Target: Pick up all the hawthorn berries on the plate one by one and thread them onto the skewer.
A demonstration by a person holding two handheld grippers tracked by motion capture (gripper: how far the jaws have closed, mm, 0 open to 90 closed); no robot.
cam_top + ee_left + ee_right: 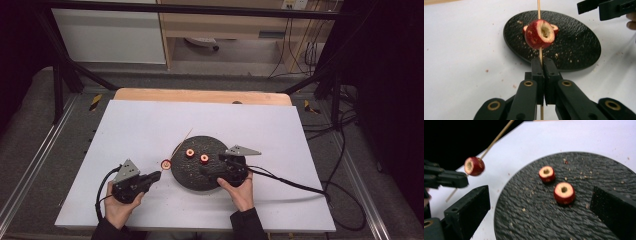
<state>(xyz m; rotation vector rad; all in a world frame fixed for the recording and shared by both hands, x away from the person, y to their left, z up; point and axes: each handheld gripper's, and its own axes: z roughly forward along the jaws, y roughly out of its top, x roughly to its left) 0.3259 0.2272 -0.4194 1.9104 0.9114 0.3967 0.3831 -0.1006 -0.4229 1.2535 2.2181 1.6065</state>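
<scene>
Two fruits (564,192) on the plate (192,180), one on the skewer (539,7) clenched by left fingers (543,65); right fingers (479,202) released.

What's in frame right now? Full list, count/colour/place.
Skewer: 1, pale wood, clamped in the left gripper, slanting up over the plate's left edge.
Fruit piece on skewer: 1, red, cored, threaded on the skewer just past the jaws.
Fruit pieces on plate: 2, red, cored, side by side on the plate.
Plate: 1, black, round, crumb-strewn, mid-table.
Table: 1, white top.
Left gripper: 1, black, shut on the skewer, left of the plate.
Right gripper: 1, black, open, over the plate.
Hands: 2, at the near edge.
</scene>
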